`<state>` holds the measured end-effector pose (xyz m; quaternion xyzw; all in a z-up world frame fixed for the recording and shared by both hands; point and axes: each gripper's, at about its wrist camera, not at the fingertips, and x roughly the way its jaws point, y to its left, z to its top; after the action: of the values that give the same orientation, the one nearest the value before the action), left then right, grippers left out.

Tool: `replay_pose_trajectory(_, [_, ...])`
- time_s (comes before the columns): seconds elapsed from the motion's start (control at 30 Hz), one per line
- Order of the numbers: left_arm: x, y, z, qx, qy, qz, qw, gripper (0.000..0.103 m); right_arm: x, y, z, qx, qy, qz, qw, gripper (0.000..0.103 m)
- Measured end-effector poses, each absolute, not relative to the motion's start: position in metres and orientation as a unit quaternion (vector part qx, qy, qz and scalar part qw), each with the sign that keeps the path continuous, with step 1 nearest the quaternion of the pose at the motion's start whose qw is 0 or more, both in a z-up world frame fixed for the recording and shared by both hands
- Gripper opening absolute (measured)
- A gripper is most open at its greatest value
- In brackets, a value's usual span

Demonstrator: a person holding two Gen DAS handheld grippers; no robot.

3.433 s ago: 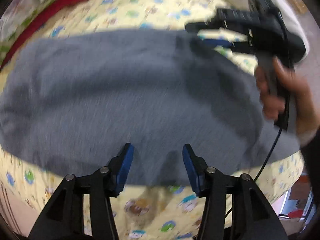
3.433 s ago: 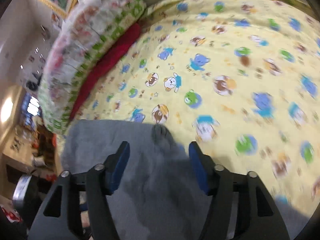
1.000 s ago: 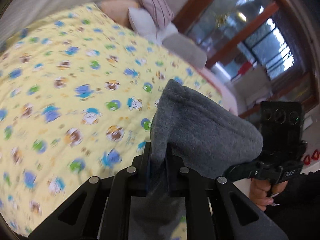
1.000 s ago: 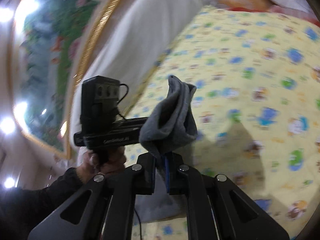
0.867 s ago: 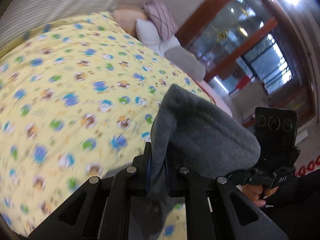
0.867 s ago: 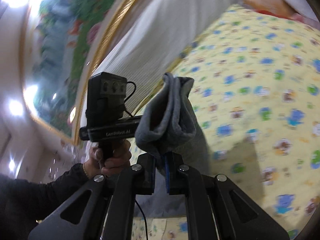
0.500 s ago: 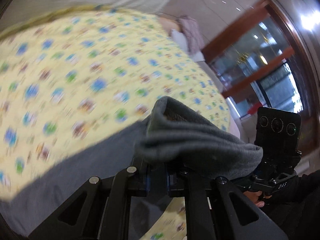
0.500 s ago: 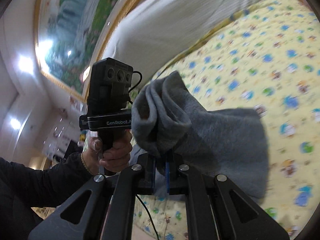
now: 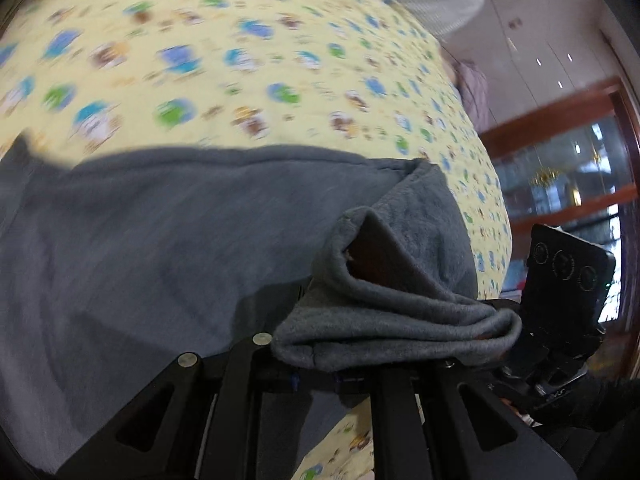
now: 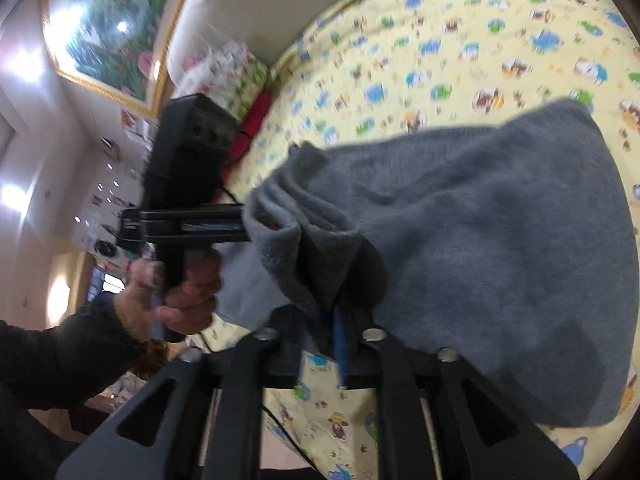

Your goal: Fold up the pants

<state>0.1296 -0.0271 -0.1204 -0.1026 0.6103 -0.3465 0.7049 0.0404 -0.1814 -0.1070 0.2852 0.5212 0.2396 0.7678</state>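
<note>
- The gray pants (image 9: pixel 168 240) are lying on a bed with a yellow blanket (image 9: pixel 224 48) that has little cartoon animals all over it.
- Most of the pants are spreading flat across the blanket, and one end is being lifted up and bent over the rest.
- The left gripper (image 9: pixel 316 376) is squeezing that lifted end. Its jaws are close together and a thick bunch of gray cloth is hanging over them.
- In the right wrist view the left gripper (image 10: pixel 236 224) is poking into the cloth from the side, and a hand (image 10: pixel 176 292) in a dark sleeve (image 10: pixel 60 360) is holding its handle.
- The right gripper (image 10: pixel 324 320) is opening its jaws. A fold of the gray pants (image 10: pixel 480 248) is sitting between them, and a blue pad is showing beside the cloth.
- In the left wrist view the right gripper's black body (image 9: pixel 560 304) is sitting just beside the bunched end of the pants.
- A white headboard (image 10: pixel 248 8) is standing at the far edge of the bed, and a picture in a gold frame (image 10: pixel 108 32) is hanging on the wall above it.
- A flowery folded quilt (image 10: pixel 236 68) is resting near the corner of the bed.
</note>
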Motion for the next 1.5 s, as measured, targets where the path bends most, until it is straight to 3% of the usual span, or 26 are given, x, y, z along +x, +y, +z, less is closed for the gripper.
replay_pose_trajectory(0.03, [0.127, -0.021, -0.120, -0.108, 0.611, -0.339, 0.707, 0.011, 0.040, -0.179, -0.107, 0.281, 0.525, 0.238, 0.767, 0.052])
replay_pose_trajectory(0.2, [0.122, 0.013, -0.123, -0.126, 0.616, -0.285, 0.724, 0.012, 0.039, -0.182, -0.102, 0.281, 0.524, 0.240, 0.767, 0.055])
replay_pose_trajectory(0.4, [0.103, 0.043, -0.103, -0.154, 0.596, -0.263, 0.743, 0.010, 0.042, -0.190, -0.087, 0.299, 0.504, 0.246, 0.772, 0.055])
replay_pose_trajectory(0.6, [0.062, 0.013, -0.072, -0.175, 0.566, -0.310, 0.744, 0.014, 0.061, -0.183, -0.085, 0.261, 0.510, 0.245, 0.782, 0.055])
replay_pose_trajectory(0.83, [0.048, -0.027, -0.127, -0.139, 0.608, -0.255, 0.739, 0.014, 0.102, -0.180, -0.134, 0.253, 0.568, 0.186, 0.761, 0.055])
replay_pose_trajectory(0.93, [0.044, -0.013, -0.146, -0.176, 0.620, -0.236, 0.728, 0.013, 0.105, -0.172, -0.129, 0.247, 0.569, 0.198, 0.759, 0.055])
replay_pose_trajectory(1.5, [-0.005, 0.090, -0.085, -0.262, 0.531, -0.104, 0.799, 0.021, 0.126, -0.086, -0.058, 0.165, 0.523, 0.317, 0.774, 0.055])
